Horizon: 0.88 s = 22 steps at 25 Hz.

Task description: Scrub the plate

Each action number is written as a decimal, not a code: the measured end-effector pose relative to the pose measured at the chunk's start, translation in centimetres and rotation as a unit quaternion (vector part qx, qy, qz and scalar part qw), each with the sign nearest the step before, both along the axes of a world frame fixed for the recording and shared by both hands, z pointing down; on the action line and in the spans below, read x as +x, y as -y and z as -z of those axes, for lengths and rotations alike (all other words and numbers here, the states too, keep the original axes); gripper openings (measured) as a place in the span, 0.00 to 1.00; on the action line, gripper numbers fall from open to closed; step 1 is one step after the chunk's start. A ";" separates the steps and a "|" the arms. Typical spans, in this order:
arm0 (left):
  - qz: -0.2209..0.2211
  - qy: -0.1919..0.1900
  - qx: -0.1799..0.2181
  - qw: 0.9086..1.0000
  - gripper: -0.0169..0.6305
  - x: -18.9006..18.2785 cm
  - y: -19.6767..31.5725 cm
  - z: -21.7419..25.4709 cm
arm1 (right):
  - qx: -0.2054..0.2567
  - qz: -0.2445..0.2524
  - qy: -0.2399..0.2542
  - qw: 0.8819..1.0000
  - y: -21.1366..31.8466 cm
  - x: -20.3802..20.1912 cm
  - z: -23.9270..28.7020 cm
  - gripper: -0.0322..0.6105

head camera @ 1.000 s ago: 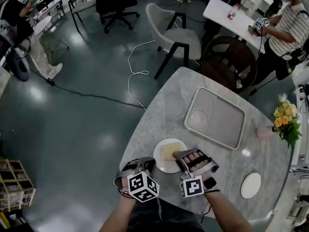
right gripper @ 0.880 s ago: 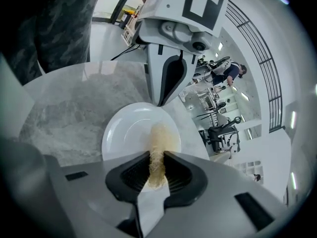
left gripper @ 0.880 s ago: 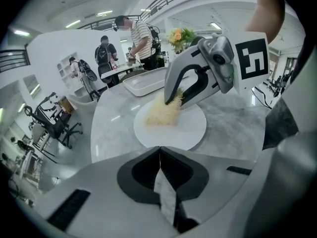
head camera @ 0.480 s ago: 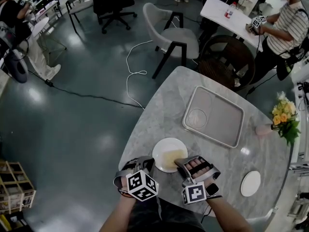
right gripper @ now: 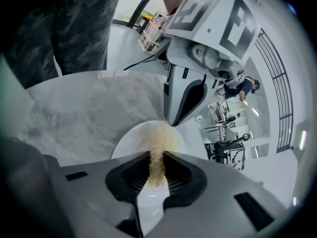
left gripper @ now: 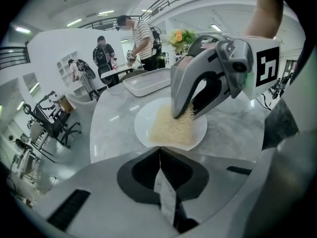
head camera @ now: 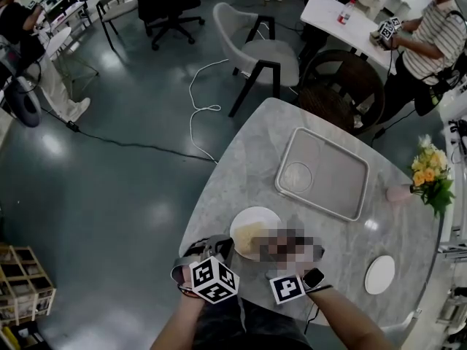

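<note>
My right gripper (right gripper: pixel 156 155) pinches the straw-yellow fibrous scrub pad (right gripper: pixel 158 144), pressed flat on the round white plate (left gripper: pixel 143 128) straight ahead. Left gripper (left gripper: pixel 159 150) sits opposite, clamped on its rim.

An open-plan office doubling as a test lab: a round marble worktop (head camera: pixel 248 159) stands on a polished grey floor among swivel chairs (head camera: pixel 171 6), a trailing white cable (head camera: pixel 201 100) and a white desk (head camera: pixel 343 20), where a person in a striped shirt (head camera: pixel 430 35) works.
</note>
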<state>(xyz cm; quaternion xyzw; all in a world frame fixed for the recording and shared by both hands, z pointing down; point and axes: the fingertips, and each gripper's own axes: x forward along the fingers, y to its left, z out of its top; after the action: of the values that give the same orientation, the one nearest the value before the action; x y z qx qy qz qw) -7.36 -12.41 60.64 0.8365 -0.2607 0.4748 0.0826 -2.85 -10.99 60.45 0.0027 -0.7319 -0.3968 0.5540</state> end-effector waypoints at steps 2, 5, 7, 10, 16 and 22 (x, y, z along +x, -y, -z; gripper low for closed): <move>-0.002 0.001 0.000 1.000 0.04 0.2 0.0 0.0 | 0.017 0.015 -0.004 1.000 1.1 -0.1 0.2 0.16; -0.003 0.002 -0.001 1.000 0.04 0.4 0.0 0.0 | 0.019 0.022 -0.011 0.999 2.1 -0.3 0.1 0.16; -0.002 0.000 -0.002 1.000 0.04 0.5 -0.1 0.0 | -0.016 0.008 -0.013 1.000 1.8 -0.1 -0.6 0.16; -0.002 -0.001 -0.003 1.000 0.04 0.5 -0.1 -0.1 | -0.031 -0.012 -0.012 0.999 2.2 0.0 -1.0 0.16; -0.003 -0.002 -0.005 1.000 0.04 0.4 -0.1 -0.1 | 0.004 -0.048 -0.010 0.999 4.9 0.7 -0.1 0.16; -0.003 -0.002 -0.005 1.000 0.04 0.3 -0.1 0.0 | 0.006 -0.074 -0.020 0.997 5.1 3.2 0.2 0.16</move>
<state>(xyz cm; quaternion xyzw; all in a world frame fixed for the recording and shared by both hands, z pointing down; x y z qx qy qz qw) -7.02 -12.33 60.63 0.8377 -0.2556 0.4748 0.0863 0.32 -16.07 60.25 0.0528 -0.7159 -0.3591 0.5965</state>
